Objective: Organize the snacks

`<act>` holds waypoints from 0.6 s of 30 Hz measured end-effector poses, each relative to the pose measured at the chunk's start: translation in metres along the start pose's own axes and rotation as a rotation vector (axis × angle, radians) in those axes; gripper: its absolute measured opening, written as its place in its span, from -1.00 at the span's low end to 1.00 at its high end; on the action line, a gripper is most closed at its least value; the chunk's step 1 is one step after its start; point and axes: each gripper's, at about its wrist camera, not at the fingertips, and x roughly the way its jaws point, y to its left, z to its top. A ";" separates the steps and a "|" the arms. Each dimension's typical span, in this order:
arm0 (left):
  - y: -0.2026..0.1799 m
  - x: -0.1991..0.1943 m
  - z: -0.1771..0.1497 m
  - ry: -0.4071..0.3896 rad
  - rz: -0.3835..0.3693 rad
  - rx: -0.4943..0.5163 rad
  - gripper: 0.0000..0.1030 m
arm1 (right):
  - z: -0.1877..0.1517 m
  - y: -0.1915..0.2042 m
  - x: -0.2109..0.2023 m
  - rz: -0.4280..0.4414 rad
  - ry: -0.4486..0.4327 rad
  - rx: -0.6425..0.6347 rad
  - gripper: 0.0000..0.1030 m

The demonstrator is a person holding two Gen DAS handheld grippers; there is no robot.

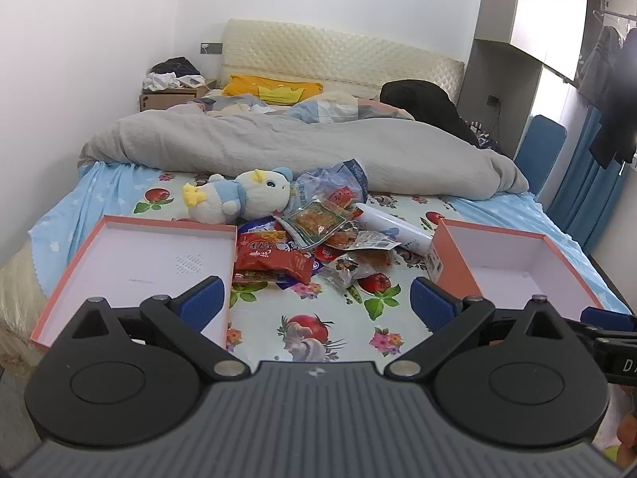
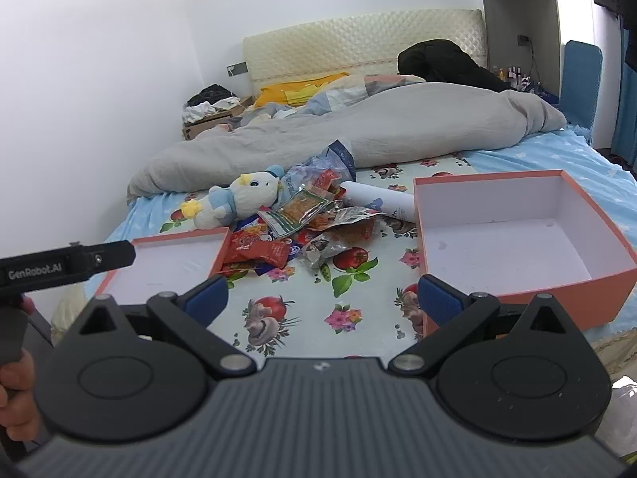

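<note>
A heap of snack packets lies mid-bed on the fruit-print sheet, with a red packet at its near left. A shallow orange box lid sits left of the heap. A deeper orange box sits to the right; both are empty. My left gripper hovers open above the near sheet, short of the heap. My right gripper is also open with nothing between its fingers, its right finger in front of the deep box's near corner.
A plush toy and a white tube lie beside the heap. A grey duvet is bunched behind. A blue chair stands past the bed's right side. A hand holds the left gripper's handle.
</note>
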 end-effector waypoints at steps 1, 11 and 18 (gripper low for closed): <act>0.000 0.000 0.000 -0.001 0.001 -0.001 0.96 | 0.001 0.000 0.000 0.000 -0.001 -0.001 1.00; -0.001 0.002 -0.004 0.008 -0.001 -0.001 0.96 | -0.001 -0.001 -0.001 -0.004 0.002 -0.004 1.00; -0.001 0.006 -0.007 0.015 0.001 0.006 0.96 | -0.004 -0.002 0.001 -0.003 0.008 -0.003 1.00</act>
